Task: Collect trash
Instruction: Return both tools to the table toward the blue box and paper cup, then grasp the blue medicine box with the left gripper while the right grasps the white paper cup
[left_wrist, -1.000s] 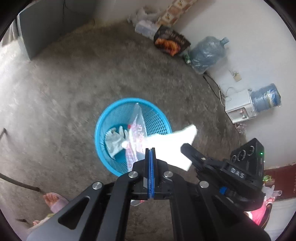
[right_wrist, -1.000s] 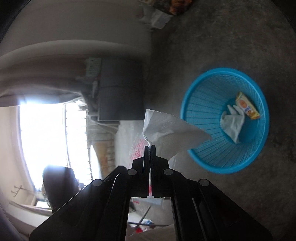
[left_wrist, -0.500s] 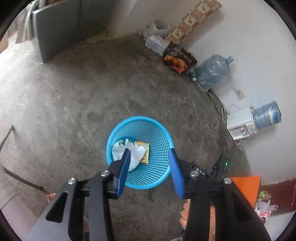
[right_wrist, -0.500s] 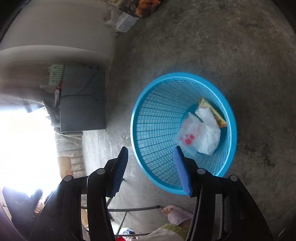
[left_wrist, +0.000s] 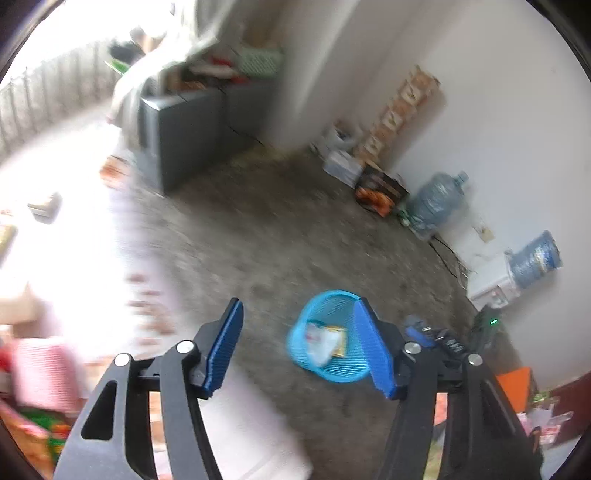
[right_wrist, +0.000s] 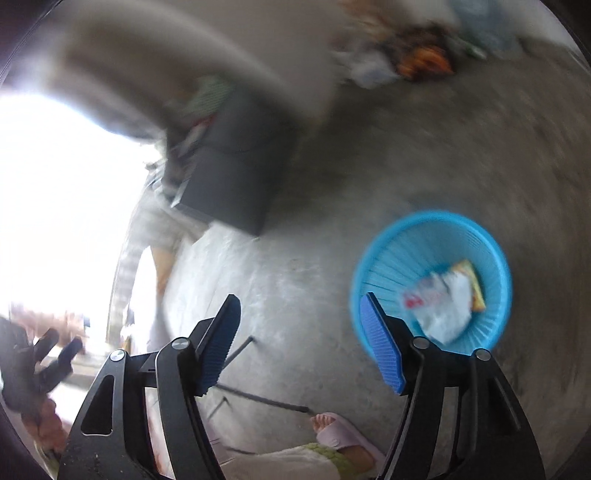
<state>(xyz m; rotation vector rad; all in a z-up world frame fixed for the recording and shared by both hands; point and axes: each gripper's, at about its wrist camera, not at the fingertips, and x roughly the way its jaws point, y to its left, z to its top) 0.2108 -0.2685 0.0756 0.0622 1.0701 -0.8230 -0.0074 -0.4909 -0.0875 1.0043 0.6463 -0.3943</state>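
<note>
Item: blue basket (right_wrist: 432, 236) on the concrete floor (left_wrist: 258, 236), holding white wrappers (right_wrist: 445, 310) and a yellow packet (right_wrist: 474, 284), placed as our trash collection point. Left tool (left_wrist: 299, 347) and right tool (right_wrist: 301, 341): both empty, jaws opening.

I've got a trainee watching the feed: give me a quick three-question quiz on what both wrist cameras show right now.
1. True or false: the left gripper has a piece of trash between its pads.
2. Where does the white plastic bag lie?
A. on the bare floor
B. inside the blue basket
C. on the grey cabinet
3. Fill in: beside the bag in the basket lies a ____ snack wrapper.

Key
1. False: its jaws are opening with nothing between them; the same holds for the right gripper.
2. B
3. yellow
</note>
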